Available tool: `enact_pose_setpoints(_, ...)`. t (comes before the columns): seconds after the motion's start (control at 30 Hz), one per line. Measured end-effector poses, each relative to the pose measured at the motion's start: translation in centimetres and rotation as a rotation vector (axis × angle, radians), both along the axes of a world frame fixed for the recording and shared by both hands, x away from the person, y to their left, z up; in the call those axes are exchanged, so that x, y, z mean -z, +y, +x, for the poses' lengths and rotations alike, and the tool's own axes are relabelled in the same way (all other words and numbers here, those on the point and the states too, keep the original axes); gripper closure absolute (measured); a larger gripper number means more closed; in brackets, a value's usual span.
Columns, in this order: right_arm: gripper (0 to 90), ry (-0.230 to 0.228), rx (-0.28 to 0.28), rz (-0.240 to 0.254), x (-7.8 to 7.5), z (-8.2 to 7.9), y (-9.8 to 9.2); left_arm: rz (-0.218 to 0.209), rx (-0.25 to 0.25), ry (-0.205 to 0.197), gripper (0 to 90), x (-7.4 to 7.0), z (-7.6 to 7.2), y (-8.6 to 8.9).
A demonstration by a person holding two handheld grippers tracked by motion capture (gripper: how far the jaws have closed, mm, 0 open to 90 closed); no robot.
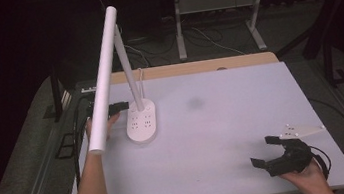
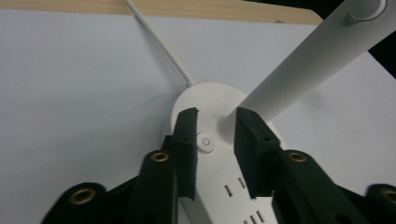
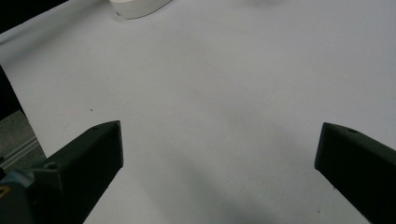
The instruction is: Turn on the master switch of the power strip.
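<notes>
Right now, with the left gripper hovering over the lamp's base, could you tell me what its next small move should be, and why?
Probably a short push down with one jaw tip onto the power button. The left gripper sits over the lamp base, jaws narrowed either side of the button, and neither pad seems to touch it yet. The right gripper rests open, apart from the lamp.

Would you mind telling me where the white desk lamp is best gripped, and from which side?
I'd grip the lamp at its upright stem, from the left. The oval base looks too broad and flat for the jaws, and the long head bar overhangs, so it would probably lever.
</notes>
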State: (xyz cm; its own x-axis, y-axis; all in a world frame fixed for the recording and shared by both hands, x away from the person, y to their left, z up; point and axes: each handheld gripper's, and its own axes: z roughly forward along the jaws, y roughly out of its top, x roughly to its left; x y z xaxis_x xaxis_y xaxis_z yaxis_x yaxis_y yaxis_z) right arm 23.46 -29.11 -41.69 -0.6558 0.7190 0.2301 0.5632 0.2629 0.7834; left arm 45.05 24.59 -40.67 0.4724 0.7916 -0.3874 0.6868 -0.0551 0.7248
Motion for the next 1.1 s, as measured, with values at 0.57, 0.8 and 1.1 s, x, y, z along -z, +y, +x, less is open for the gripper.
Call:
enact_pose_setpoints(0.57,0.5,-0.006,0.003,-0.001,0.0,0.1,-0.1,0.036,0.002,0.026,89.4,1.6,0.7,-1.6)
enact_pose_setpoints(0.8,0.5,-0.006,0.001,-0.004,0.0,0.1,-0.2,0.051,-0.010,0.031,89.4,2.0,0.9,-1.9)
enact_pose_setpoints(1.1,0.5,-0.003,-0.001,-0.005,0.0,0.1,-0.1,0.096,-0.026,0.032,89.8,1.8,0.9,-2.4)
